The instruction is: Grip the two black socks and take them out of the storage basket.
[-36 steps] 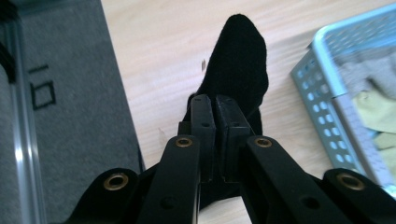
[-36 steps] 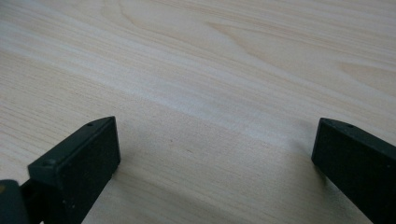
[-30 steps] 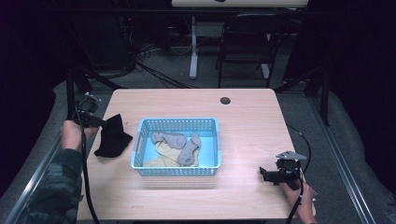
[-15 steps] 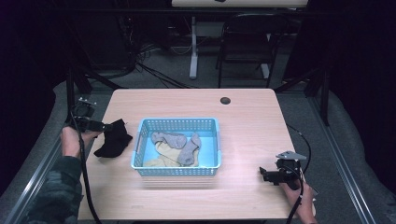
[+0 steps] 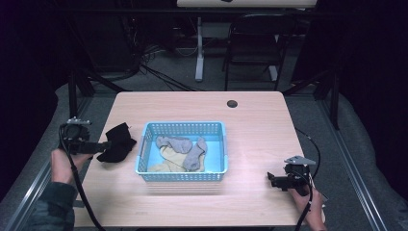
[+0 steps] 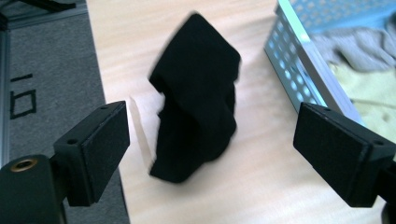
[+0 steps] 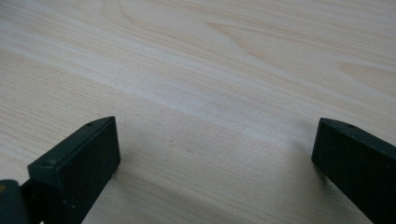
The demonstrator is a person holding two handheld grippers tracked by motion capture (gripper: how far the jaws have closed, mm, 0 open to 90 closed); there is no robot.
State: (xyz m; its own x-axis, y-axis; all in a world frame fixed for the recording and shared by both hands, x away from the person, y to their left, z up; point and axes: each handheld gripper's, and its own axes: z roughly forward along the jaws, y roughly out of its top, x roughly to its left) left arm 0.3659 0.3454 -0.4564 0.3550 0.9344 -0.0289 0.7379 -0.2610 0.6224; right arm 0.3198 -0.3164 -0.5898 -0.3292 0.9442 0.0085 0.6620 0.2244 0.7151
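One black sock (image 5: 117, 143) lies on the table (image 5: 260, 120) just left of the blue basket (image 5: 183, 126). Left gripper (image 5: 107, 145) jaws have just been opening, sock loose beyond them; right gripper (image 5: 270, 179) gapes, at the near right.

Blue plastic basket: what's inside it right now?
The blue perforated plastic basket holds two grey socks lying over pale yellow cloth. Whatever lies beneath that cloth is covered. The black sock lies outside, on the table.

black sock (image 6: 196, 98) blurred, basket (image 6: 299, 79) cut off
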